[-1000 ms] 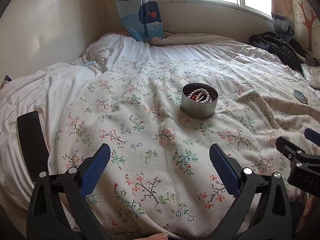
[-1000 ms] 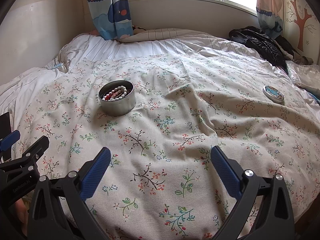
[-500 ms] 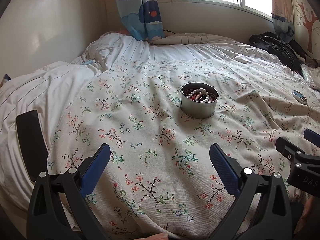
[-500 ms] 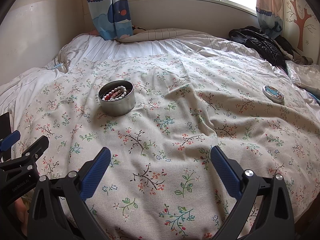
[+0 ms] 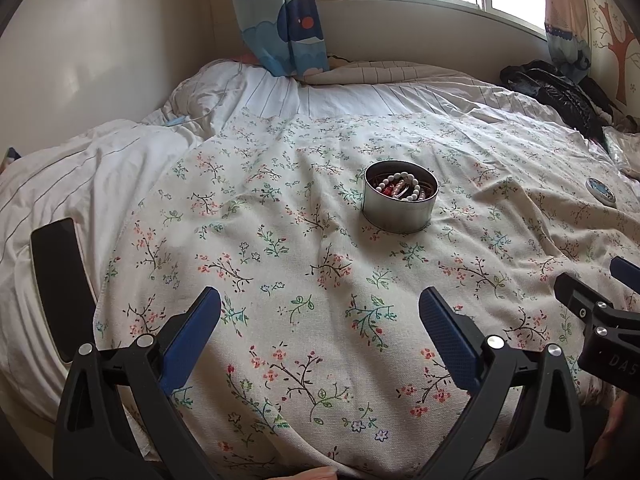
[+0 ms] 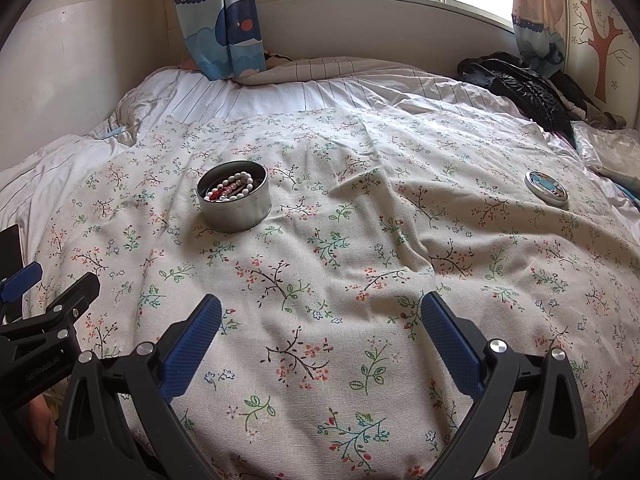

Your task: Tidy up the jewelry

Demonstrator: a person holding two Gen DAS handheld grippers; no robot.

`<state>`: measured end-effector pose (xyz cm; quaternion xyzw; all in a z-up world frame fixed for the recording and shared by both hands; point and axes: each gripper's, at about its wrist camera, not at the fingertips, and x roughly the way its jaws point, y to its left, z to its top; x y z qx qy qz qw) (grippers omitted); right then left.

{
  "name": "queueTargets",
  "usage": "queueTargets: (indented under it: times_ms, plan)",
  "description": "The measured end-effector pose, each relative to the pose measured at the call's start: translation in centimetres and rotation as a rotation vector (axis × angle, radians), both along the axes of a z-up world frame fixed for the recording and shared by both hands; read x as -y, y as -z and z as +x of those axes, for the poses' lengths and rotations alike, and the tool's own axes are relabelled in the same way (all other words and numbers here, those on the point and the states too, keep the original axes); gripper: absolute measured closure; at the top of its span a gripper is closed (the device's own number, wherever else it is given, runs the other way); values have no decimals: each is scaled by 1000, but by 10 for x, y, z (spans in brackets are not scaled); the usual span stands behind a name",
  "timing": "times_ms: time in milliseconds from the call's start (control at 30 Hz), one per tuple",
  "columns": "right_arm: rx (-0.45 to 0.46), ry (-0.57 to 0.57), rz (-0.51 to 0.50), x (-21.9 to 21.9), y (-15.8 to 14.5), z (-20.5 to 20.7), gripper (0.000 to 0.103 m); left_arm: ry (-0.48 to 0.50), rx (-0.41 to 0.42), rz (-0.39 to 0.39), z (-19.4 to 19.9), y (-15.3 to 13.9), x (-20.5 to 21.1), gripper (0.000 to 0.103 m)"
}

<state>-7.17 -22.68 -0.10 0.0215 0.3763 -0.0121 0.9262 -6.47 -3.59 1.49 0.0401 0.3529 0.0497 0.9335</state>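
Observation:
A round silver tin (image 5: 400, 212) stands open on the floral bedspread, holding white bead bracelets (image 5: 402, 186) and red jewelry. It also shows in the right wrist view (image 6: 236, 210). Its lid (image 6: 546, 188) lies flat far to the right, also seen in the left wrist view (image 5: 600, 191). My left gripper (image 5: 320, 332) is open and empty, low over the bed's near part, well short of the tin. My right gripper (image 6: 320, 332) is open and empty, beside the left one, to its right.
A black phone (image 5: 60, 288) lies on the white striped duvet at the left. A black jacket (image 6: 520, 88) is heaped at the far right by the wall. Curtains (image 6: 220, 20) hang at the back under the window.
The left view has shifted slightly; otherwise nothing has visibly moved. Both grippers stay open.

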Motion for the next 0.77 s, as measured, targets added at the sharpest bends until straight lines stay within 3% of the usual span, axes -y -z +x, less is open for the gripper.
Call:
queueTargets:
  times_ms: [267, 333, 400, 533, 767]
  plan:
    - [0, 0, 2, 0, 0, 0, 7, 31, 14, -11, -2, -2, -2, 8]
    - [-1, 1, 4, 1, 0, 0, 7, -29, 46, 58, -4, -4, 0, 8]
    - [-3, 4, 8, 1, 1, 0, 7, -18, 71, 80, -9, -6, 5, 8]
    - [3, 11, 6, 1, 0, -1, 7, 15, 29, 117, -7, 0, 18, 8]
    - [8, 22, -3, 1, -1, -1, 7, 2, 80, 96, -13, -8, 12, 8]
